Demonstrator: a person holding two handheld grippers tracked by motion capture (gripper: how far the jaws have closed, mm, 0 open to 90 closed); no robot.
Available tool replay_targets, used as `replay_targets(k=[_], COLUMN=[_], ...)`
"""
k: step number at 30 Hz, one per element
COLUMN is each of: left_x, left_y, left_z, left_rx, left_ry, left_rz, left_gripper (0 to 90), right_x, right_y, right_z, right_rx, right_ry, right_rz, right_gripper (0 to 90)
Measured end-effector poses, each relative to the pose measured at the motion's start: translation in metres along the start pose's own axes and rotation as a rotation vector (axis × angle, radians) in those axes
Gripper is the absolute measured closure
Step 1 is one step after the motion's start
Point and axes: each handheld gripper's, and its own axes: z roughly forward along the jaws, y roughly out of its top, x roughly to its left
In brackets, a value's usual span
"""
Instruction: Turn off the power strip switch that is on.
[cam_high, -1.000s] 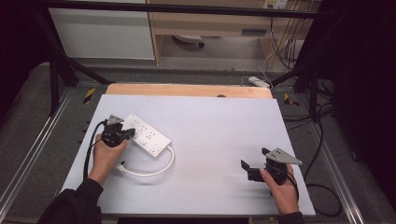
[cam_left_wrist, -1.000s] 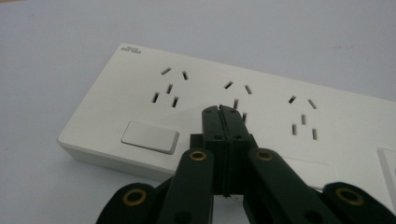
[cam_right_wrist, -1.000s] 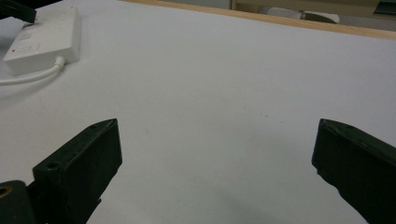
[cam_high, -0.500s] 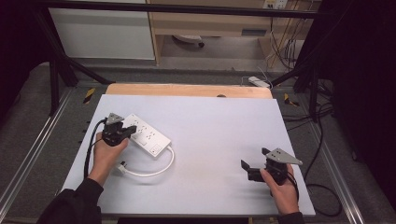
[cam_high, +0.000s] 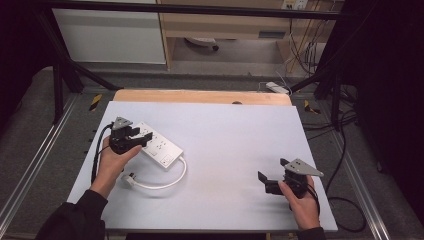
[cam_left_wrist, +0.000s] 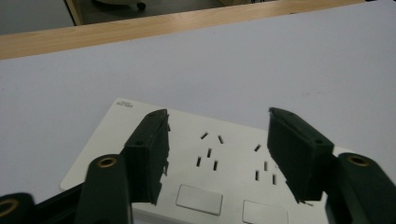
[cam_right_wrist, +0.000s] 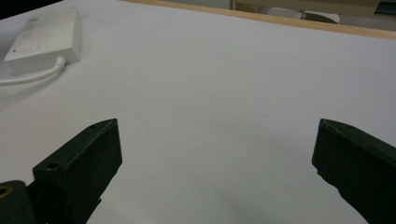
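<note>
Power strip (cam_high: 159, 145) lies flat at the surface's (cam_high: 230, 135) left, cord looped beside it. My left hand-held gripper (cam_left_wrist: 217, 149) hovers over its sockets, jaws just spreading, nothing pinched. I keep it centred and withdraw cleanly; right hand-held gripper (cam_right_wrist: 217, 163) idles spread.

A pale grey table (cam_high: 225, 145) with a light wooden strip (cam_high: 200, 96) along its far edge. Beyond it stand a white cabinet (cam_high: 110, 35) and a wooden shelf unit (cam_high: 225, 25). Black cables (cam_high: 345, 205) trail across the grey floor (cam_high: 30, 145) on the right.
</note>
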Motion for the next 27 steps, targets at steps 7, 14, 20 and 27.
replay_targets(k=[7,14,20,27], left_x=[-0.004,-0.007,-0.009,-0.012], left_y=[0.006,0.010,0.012,0.013], left_z=[0.001,-0.002,-0.008,-0.021], left_rx=[0.005,-0.006,-0.035,-0.058], left_ry=[0.023,0.003,-0.026,-0.035], left_rz=[-0.029,-0.030,-0.029,-0.041], left_gripper=[14.7,10.6,8.9,9.3], right_x=[0.000,0.000,0.000,0.000], right_y=[0.000,0.000,0.000,0.000], right_z=[0.000,0.000,0.000,0.000], right_rx=[0.001,0.001,0.001,0.001], right_ry=[0.000,0.001,0.000,0.002], right_rz=[0.001,0.001,0.001,0.001], right_gripper=[2.0,2.0,2.0,2.0])
